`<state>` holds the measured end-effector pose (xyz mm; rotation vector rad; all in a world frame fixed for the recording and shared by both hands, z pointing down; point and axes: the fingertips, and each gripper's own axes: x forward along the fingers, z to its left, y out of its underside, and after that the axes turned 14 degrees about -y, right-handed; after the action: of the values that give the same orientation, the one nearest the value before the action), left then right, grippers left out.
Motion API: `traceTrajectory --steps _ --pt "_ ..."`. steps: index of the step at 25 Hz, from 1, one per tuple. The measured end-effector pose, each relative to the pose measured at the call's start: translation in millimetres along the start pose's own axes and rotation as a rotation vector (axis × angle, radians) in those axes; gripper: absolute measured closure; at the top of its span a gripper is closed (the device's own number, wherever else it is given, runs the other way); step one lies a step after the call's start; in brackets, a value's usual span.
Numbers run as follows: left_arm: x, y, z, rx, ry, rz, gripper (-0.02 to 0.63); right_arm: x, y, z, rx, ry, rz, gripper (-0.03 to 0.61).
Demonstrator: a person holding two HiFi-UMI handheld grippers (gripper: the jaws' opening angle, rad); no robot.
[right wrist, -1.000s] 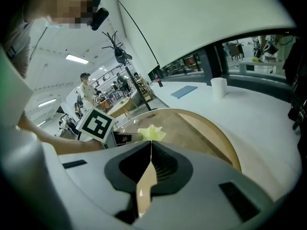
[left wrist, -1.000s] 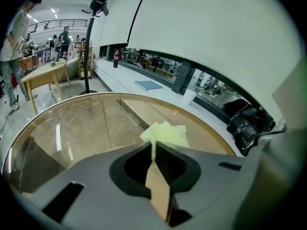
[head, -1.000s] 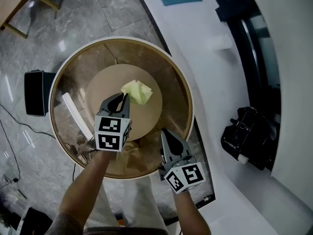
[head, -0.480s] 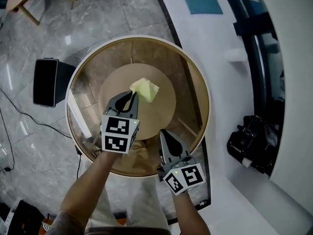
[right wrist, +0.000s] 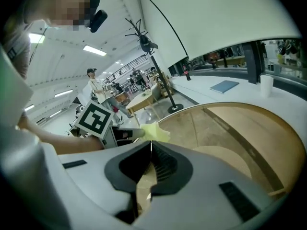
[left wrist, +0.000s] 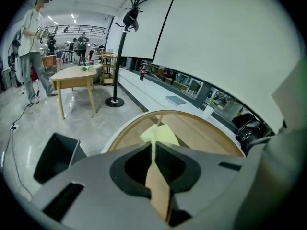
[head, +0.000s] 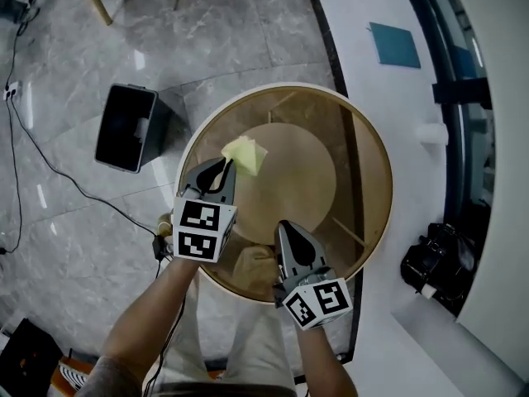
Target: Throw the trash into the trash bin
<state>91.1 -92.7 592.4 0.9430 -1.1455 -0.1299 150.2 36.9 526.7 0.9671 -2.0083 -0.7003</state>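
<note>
Above the tabletop (head: 364,164), the left gripper (head: 225,165) jaws pinch yellow paper (head: 245,154); the right gripper (head: 286,226) jaws are pressed together, empty. The head view shows the bin (head: 132,128) beside the tabletop; the right gripper view doesn't.

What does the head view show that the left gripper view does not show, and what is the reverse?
Only the head view: the right gripper with its fingers together, the person's forearms, and the marker cube on the left gripper.

Only the left gripper view: a coat stand, a wooden table and a standing person beyond it.

Both: the yellow-green paper pinched in the left gripper's fingers, the round table, and the black trash bin on the floor.
</note>
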Motion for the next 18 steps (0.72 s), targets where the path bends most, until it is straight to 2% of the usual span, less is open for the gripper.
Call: traceTrajectory --steps 8,18 --pt "-26.0 9.5 130.4 -0.074 -0.093 -0.003 0.575 90.2 8.9 77.0 -0.029 -0.096 0.037 0.560" --pt "-53.2 31.7 264.1 -0.156 -0.181 -0.003 0.575 186.2 31.2 157.2 -0.063 -0.186 0.109 0.560"
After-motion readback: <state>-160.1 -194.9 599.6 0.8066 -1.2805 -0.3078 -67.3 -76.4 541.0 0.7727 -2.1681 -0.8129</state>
